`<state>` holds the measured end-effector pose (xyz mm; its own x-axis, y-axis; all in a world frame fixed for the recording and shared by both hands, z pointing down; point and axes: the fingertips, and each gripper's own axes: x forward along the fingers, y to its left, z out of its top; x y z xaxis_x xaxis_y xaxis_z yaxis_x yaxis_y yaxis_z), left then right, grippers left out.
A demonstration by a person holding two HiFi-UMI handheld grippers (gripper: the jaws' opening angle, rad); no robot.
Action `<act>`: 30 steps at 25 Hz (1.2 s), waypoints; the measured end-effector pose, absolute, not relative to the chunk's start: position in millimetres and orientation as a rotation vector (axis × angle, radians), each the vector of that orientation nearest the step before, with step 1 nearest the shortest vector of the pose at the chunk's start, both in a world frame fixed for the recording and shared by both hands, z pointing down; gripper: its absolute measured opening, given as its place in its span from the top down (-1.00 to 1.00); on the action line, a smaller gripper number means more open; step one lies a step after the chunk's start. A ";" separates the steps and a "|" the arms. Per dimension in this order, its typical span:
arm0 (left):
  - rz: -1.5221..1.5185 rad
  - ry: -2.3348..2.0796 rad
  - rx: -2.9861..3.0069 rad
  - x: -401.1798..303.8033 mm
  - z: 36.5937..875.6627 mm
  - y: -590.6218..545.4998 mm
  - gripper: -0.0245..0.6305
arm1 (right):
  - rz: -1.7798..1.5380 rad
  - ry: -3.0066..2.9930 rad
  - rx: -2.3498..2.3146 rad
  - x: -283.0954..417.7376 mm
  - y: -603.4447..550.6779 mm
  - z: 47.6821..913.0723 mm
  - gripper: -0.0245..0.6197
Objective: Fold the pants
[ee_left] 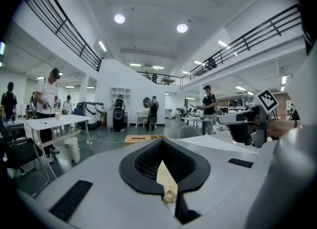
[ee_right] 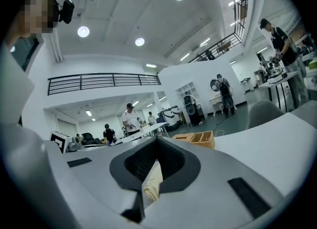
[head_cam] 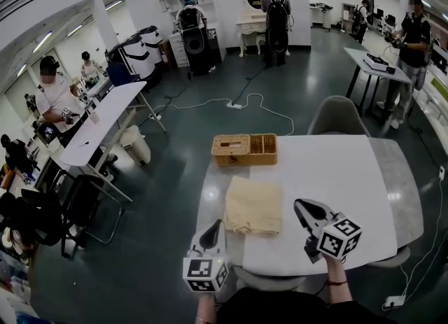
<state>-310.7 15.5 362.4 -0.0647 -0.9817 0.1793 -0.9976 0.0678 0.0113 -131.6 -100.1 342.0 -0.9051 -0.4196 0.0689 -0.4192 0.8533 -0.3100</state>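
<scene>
Nearest, over the near edge of the counter [head_cam: 336,175], the left tool [head_cam: 218,224] and the right tool [head_cam: 298,204] are held roughly level, each with its marker cube turned toward the person. Both tools are seen closed, the jaws brought together. In each gripper view only a thin beige sliver of the pants [head_cam: 253,205] is seen through the slit between them. The pants are laid flat on the counter as a folded beige square between the two tools. The left tip is placed just beside the near left corner, and the right tip a little apart from the right edge. Beyond the pants, at the far edge, a wicker basket [head_cam: 245,149] is set, and a grey chair [head_cam: 338,114] is placed behind the counter.
</scene>
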 end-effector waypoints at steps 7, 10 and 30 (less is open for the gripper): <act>0.150 -2.247 2.039 -315.3 347.2 26.7 0.90 | -0.519 2.958 -0.707 -117.2 -100.8 330.5 0.88; 0.140 -2.253 2.031 -316.3 348.4 30.7 0.90 | -0.527 2.944 -0.722 -113.5 -101.3 332.0 0.88; 0.135 -2.296 1.979 -322.4 350.1 39.5 0.90 | -0.437 2.968 -0.810 -103.8 -105.1 336.5 0.88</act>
